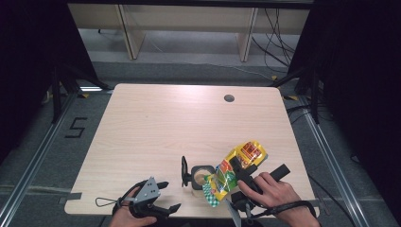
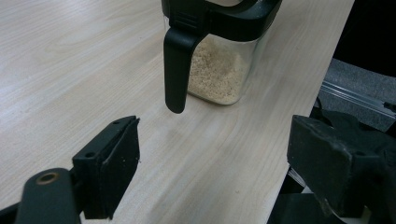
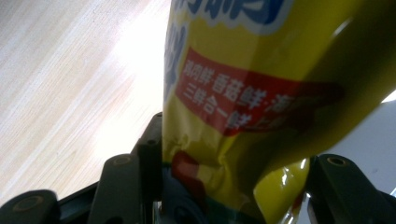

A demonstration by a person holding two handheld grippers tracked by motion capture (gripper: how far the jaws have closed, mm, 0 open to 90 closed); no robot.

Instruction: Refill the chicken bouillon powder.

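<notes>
Yellow packet tilted over the clear jar, at the counter's 5 o'clock.
Right tool clamps the packet's lower end; left tool, at the jar's 8 o'clock, gapes wide, holding nothing.

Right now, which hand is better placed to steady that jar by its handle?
The left. Its gripper is open and empty, with the jar and its handle just ahead of the jaws. The right gripper is clamped on the yellow bag, tilted over the jar.
</notes>
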